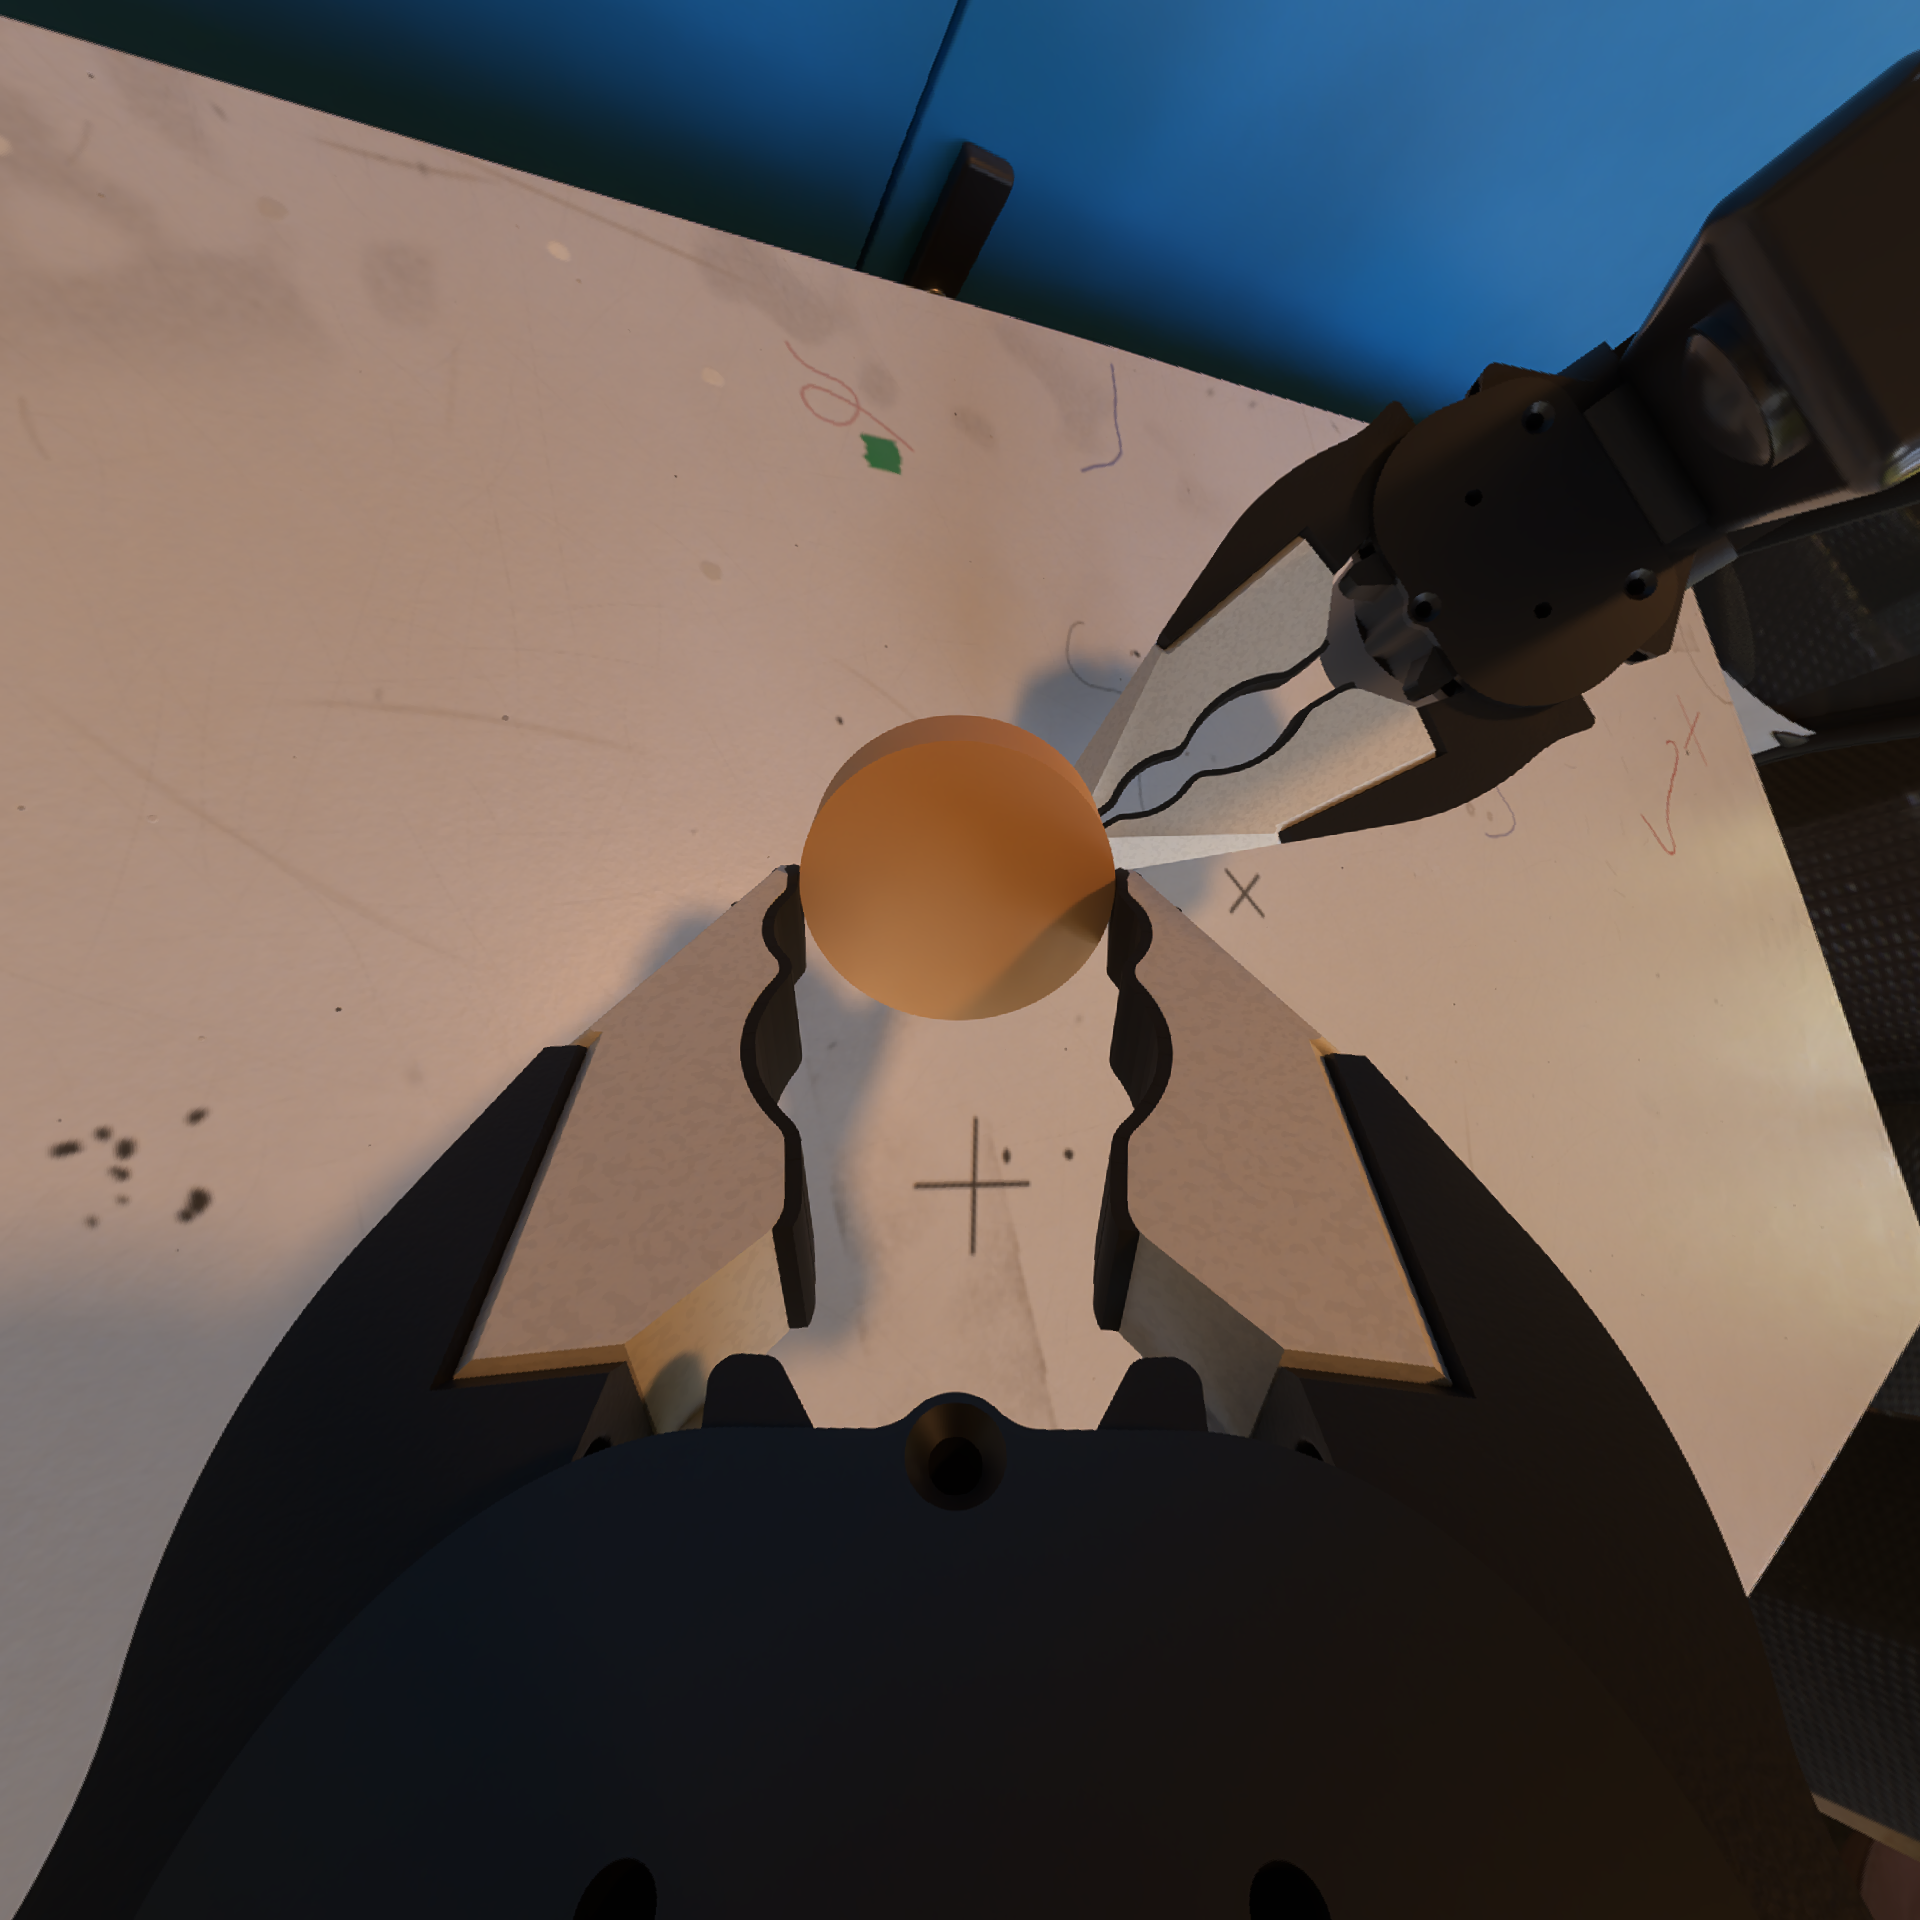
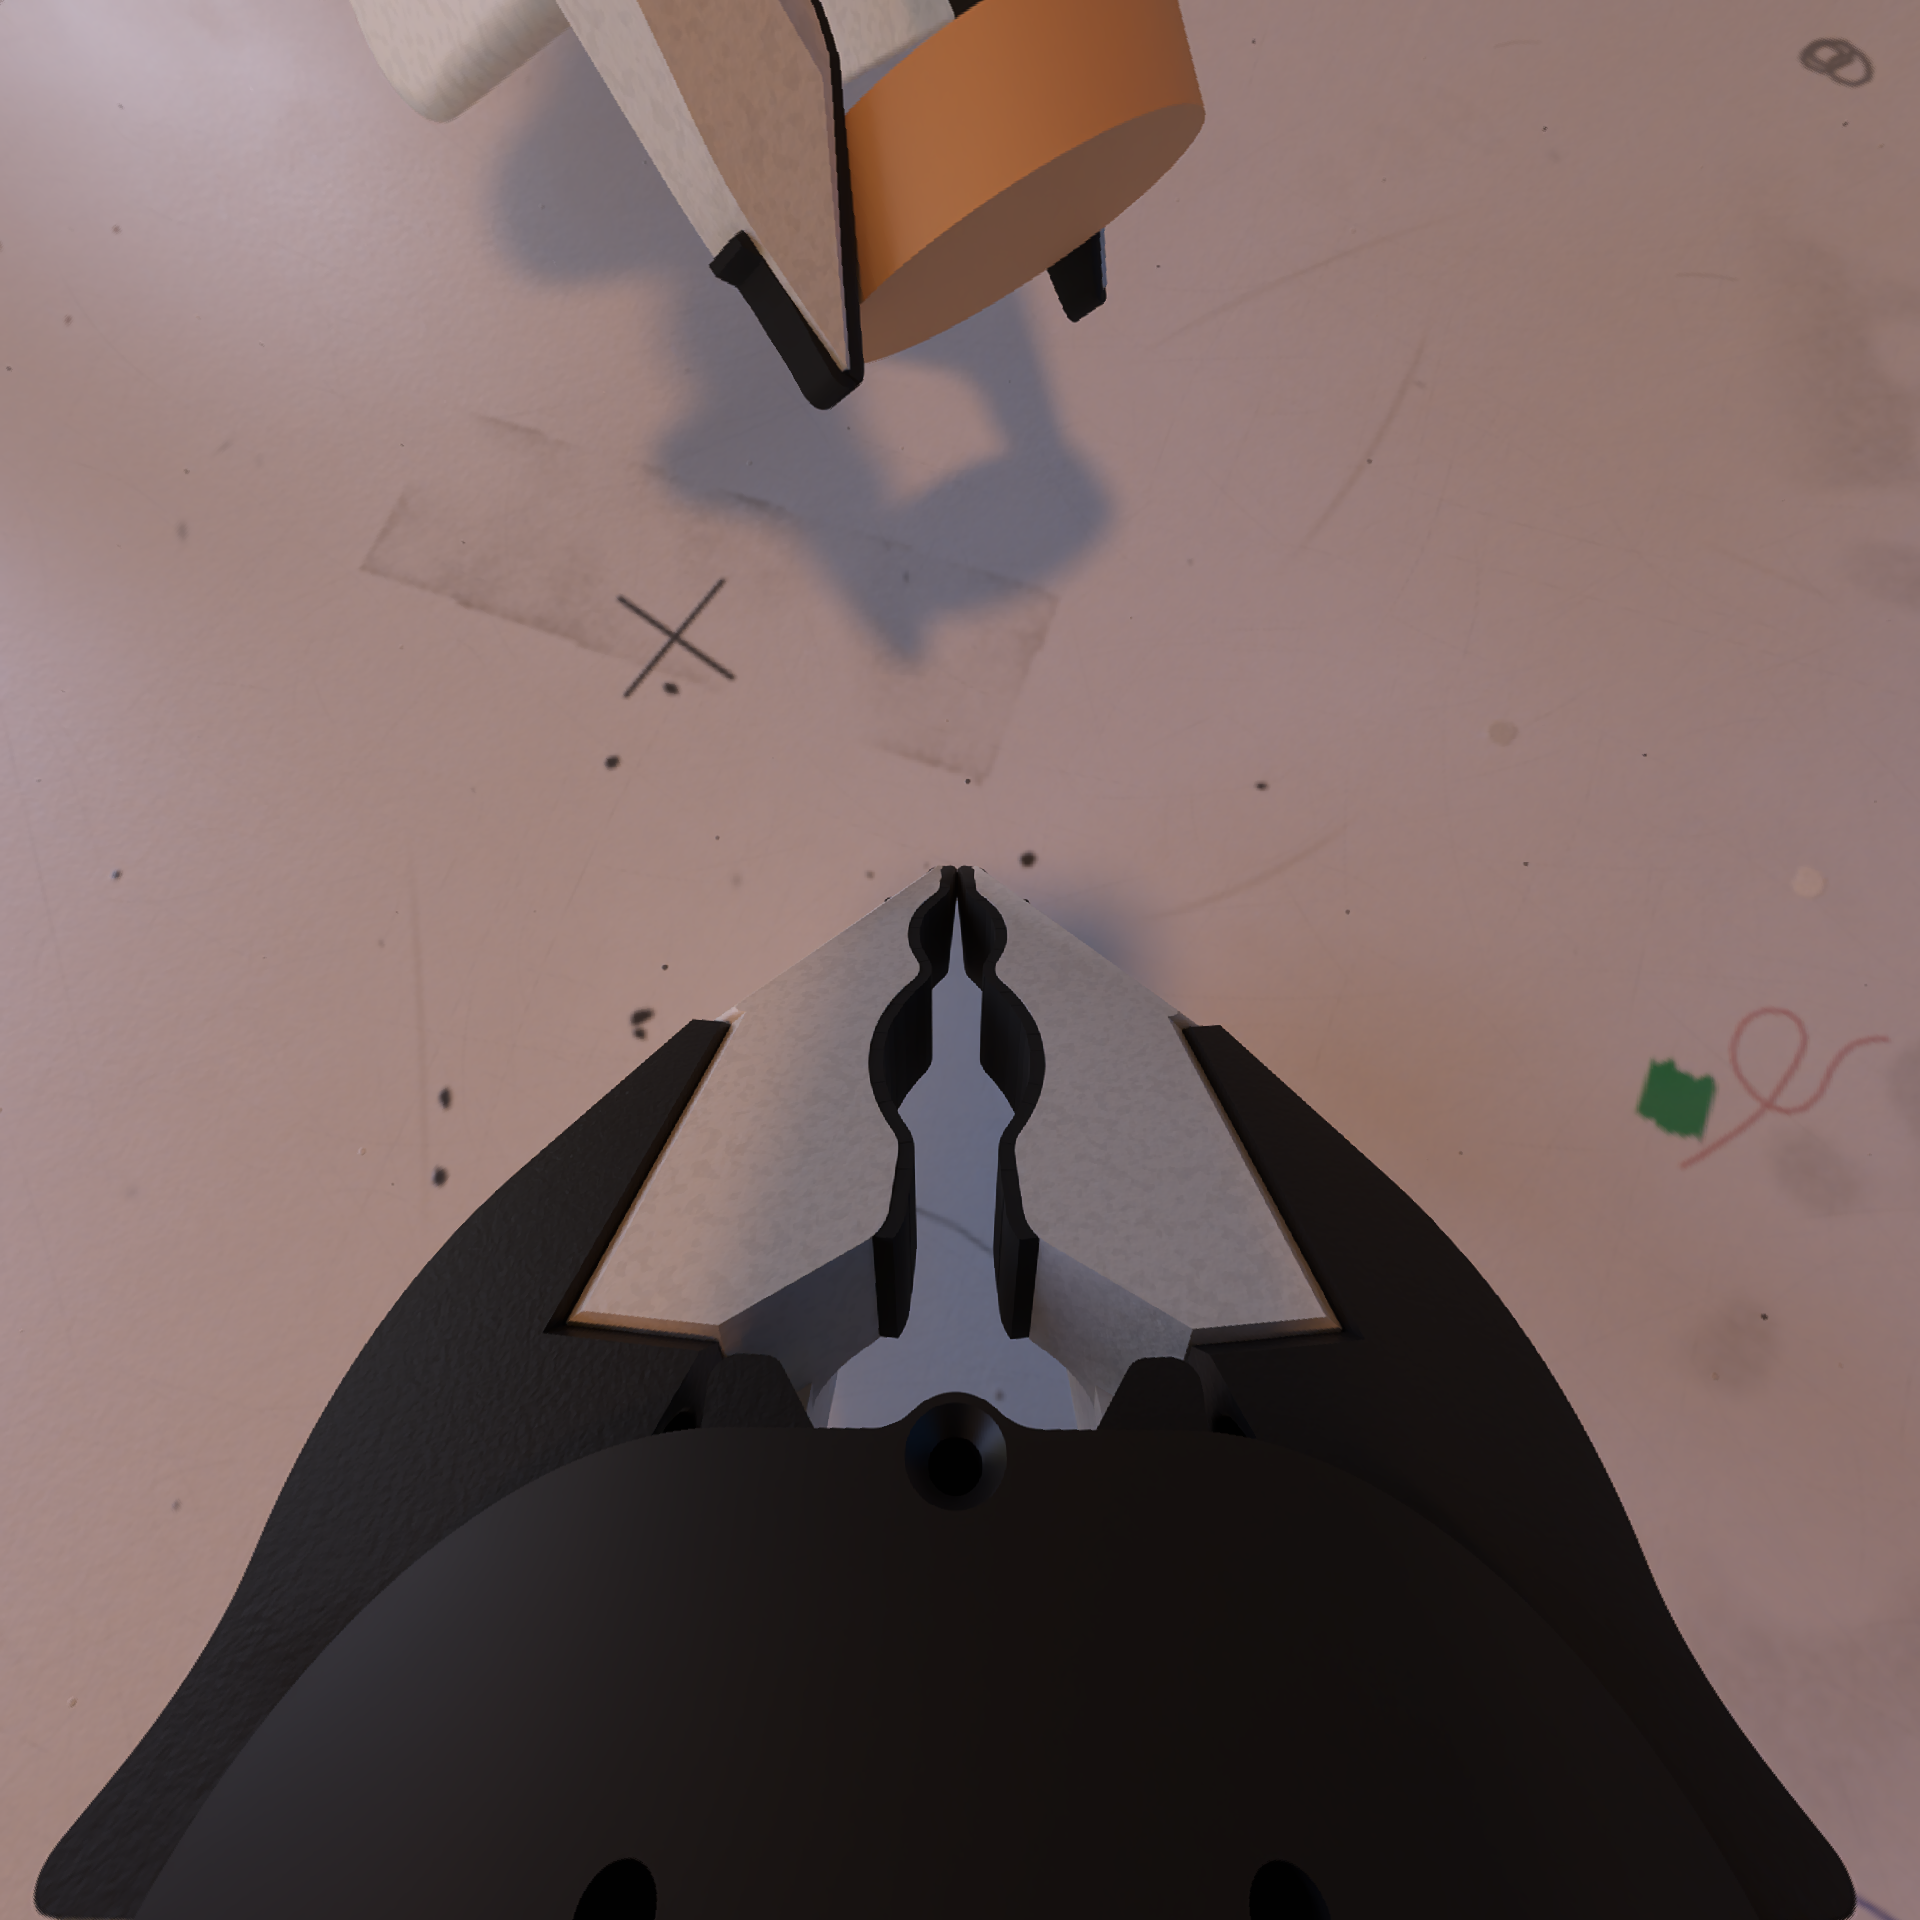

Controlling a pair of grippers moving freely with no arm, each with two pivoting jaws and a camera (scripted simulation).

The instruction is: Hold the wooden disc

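Note:
The wooden disc (image 1: 951,868) is a thick orange-brown round. My left gripper (image 1: 956,883) is shut on the wooden disc, its fingertips pressing on the disc's two sides, and holds it above the table. In the right wrist view the disc (image 2: 997,156) shows at the top, lifted, with the left gripper's fingers (image 2: 779,208) around it and a shadow below on the table. My right gripper (image 2: 956,873) is shut and empty. In the left wrist view it (image 1: 1107,816) comes in from the upper right, its tips just beside the disc's right edge.
The pale, scuffed tabletop (image 1: 416,623) bears drawn cross marks (image 1: 971,1184) (image 2: 675,639), dark spots, red scribbles and a small green tape piece (image 1: 881,454) (image 2: 1675,1096). A blue wall (image 1: 1351,156) with a dark handle (image 1: 971,213) lies beyond the table's far edge.

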